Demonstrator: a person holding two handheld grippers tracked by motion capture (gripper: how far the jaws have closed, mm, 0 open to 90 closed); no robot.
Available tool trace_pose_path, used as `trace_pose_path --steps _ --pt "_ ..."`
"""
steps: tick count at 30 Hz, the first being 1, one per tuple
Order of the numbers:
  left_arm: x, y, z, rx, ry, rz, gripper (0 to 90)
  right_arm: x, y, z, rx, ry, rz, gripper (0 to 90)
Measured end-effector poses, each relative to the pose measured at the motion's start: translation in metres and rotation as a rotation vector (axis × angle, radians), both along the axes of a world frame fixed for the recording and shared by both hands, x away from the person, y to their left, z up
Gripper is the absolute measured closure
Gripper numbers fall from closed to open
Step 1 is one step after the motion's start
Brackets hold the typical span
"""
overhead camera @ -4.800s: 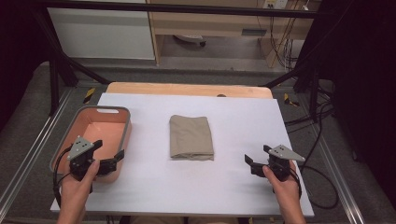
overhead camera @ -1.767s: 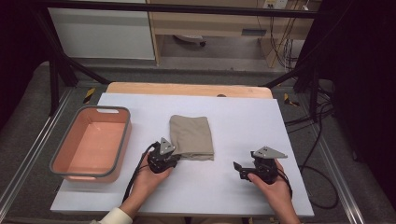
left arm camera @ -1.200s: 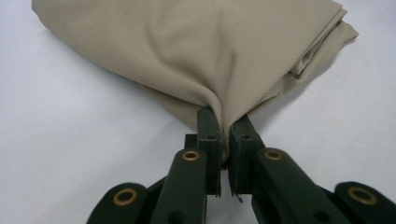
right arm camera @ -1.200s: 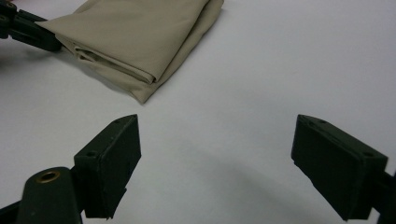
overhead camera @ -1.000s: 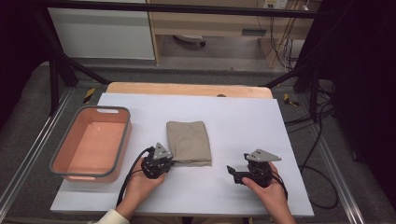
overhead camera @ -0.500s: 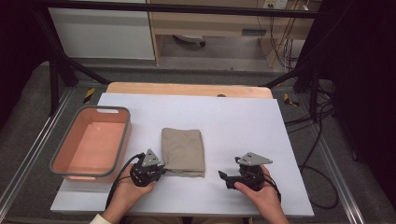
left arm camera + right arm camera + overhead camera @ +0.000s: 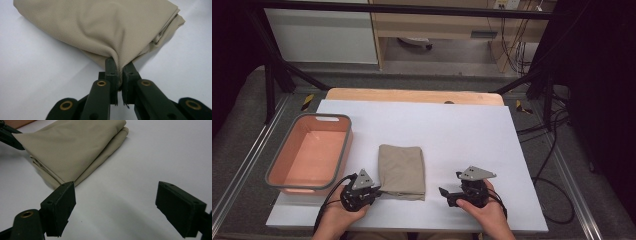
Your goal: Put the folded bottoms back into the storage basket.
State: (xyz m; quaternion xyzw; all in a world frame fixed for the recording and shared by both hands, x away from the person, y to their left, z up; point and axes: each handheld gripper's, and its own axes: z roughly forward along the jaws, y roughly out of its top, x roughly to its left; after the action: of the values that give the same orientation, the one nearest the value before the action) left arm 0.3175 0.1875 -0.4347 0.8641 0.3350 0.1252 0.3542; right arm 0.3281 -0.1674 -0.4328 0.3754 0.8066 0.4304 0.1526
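Beige folded cloth (image 7: 401,171), just one, lay mid-bench beside one pink bin (image 7: 310,154); left gripper (image 7: 371,192) pinched its near corner, right gripper (image 7: 446,193) gaped apart over bare bench (image 7: 472,130).

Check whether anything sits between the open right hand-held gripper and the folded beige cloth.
Nothing visible does. Bare white table lies between the right hand-held gripper and the folded cloth; the left hand-held gripper already pinches its other near corner.

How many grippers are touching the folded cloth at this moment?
1: the left gripper pinches the beige cloth at its near-left corner. The right gripper is open, beside it, apart.
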Motion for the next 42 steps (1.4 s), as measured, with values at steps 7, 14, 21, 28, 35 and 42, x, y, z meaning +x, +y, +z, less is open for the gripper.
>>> trace_pose_path --steps 7,14,21,28,35,42 --pt "-0.008 0.005 0.0 -0.008 0.008 -0.002 85.6 -0.003 0.008 -0.001 -0.003 0.009 0.02 16.7" --pt "-0.01 0.008 -0.001 -0.006 0.018 0.001 85.6 -0.006 0.017 -0.003 -0.003 0.016 0.048 17.2" --pt "-0.012 0.007 -0.002 0.003 0.024 -0.001 85.7 -0.009 0.026 -0.005 -0.006 0.023 0.071 19.2" --pt "-0.012 0.008 -0.004 0.017 0.033 0.009 85.6 -0.011 0.031 -0.006 -0.008 0.03 0.086 20.4" --pt "-0.014 0.008 -0.002 0.003 0.003 0.023 74.4 -0.013 0.035 -0.007 -0.002 0.037 0.096 21.4" --pt "-0.021 0.013 0.012 -0.104 -0.088 0.068 47.3 -0.013 0.042 -0.01 -0.007 0.051 0.123 27.1"
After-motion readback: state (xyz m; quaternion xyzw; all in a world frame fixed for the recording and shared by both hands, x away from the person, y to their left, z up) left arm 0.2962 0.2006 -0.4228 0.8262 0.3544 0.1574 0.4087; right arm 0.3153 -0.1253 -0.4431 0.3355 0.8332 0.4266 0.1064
